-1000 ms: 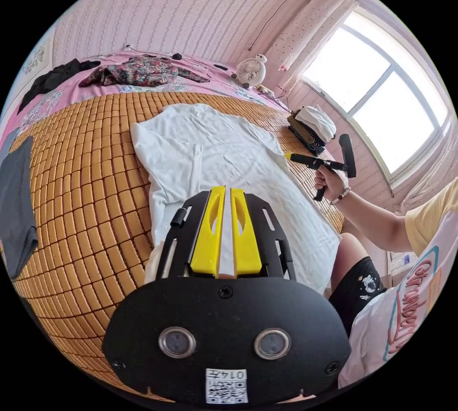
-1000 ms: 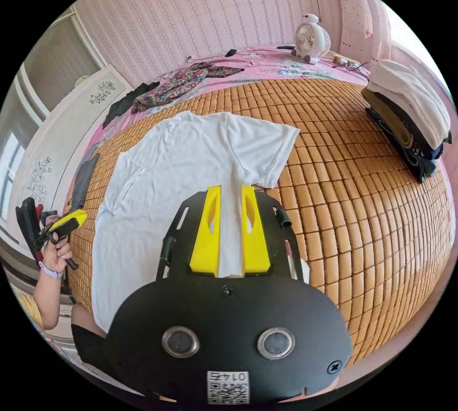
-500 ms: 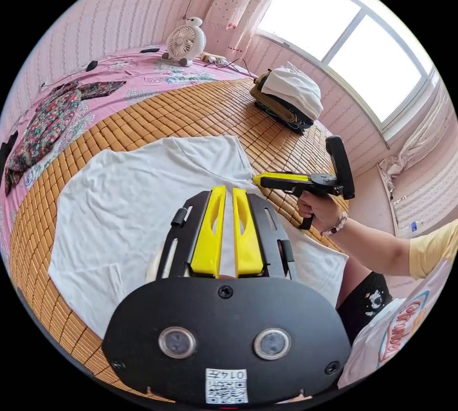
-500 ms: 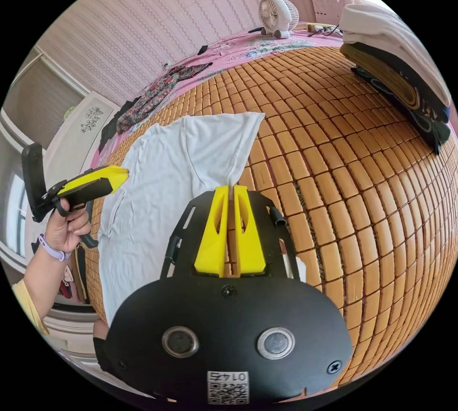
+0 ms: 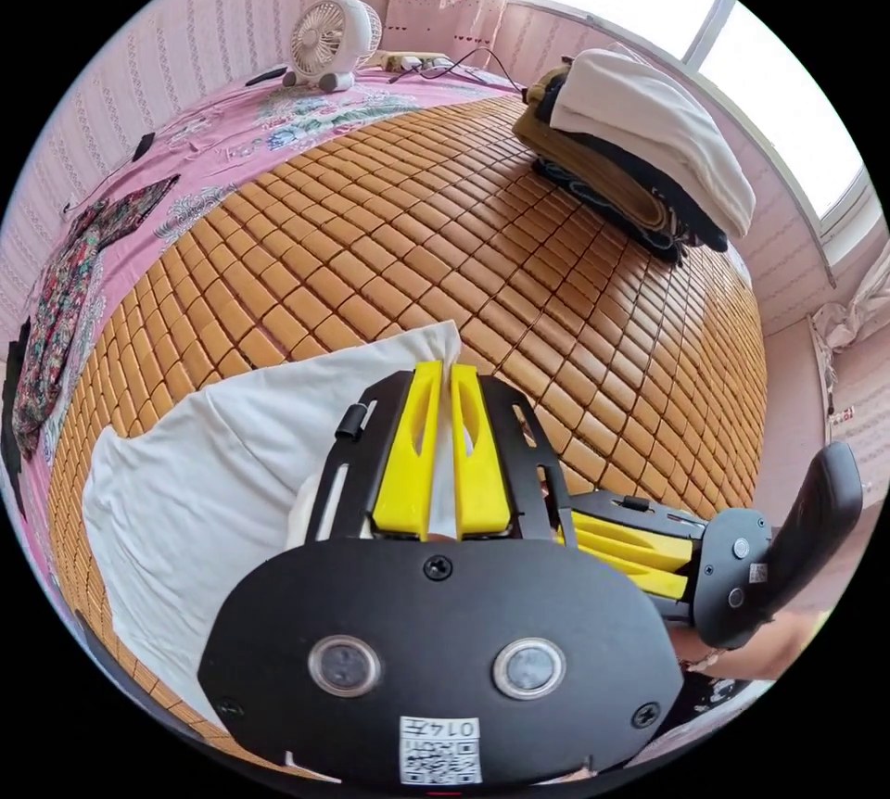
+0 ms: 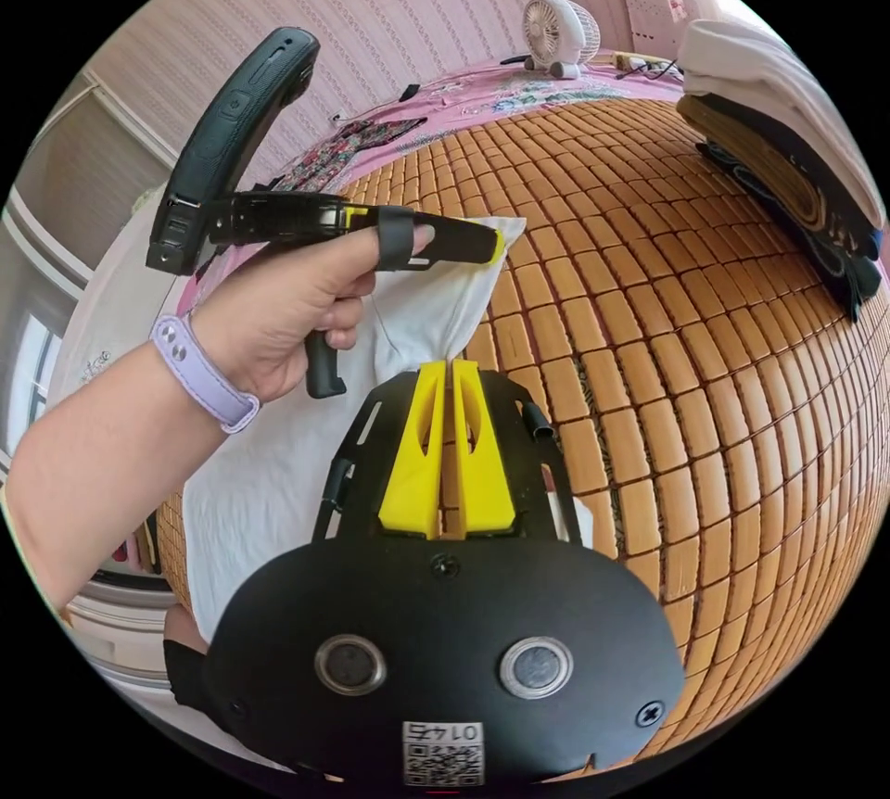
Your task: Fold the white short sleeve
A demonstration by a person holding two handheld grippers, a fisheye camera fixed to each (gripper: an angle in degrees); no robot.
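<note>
Nearest in the left gripper view: left tongs (image 5: 442, 370) pinching together on a bunched fold of the white short sleeve (image 5: 204, 484), cloth showing between the yellow jaws. Just beside them, low at the right of that view, right tongs (image 5: 570, 532) lying sideways, jaws close together, tips hidden behind the left tool.

In the right gripper view, right tongs (image 6: 451, 367) clamping a gathered corner of the white short sleeve (image 6: 269, 475), jaws pressed together on the cloth. Just beyond, a hand (image 6: 278, 308) with a lilac wristband (image 6: 199, 373) gripping the left tool, its tongs (image 6: 496, 245) sitting at the shirt's raised edge.

Shirt lying doubled over on the bamboo mat (image 5: 417, 224) covering the bed, spreading away from both tongs.

Farther along the mat, resting near its edge, a stack of folded clothes (image 5: 640, 150) topped with a white piece. Beyond the mat, lying on the pink sheet (image 5: 232, 127), a floral garment (image 5: 56, 308). Farthest, standing by the striped wall, a small white fan (image 5: 332, 34).
</note>
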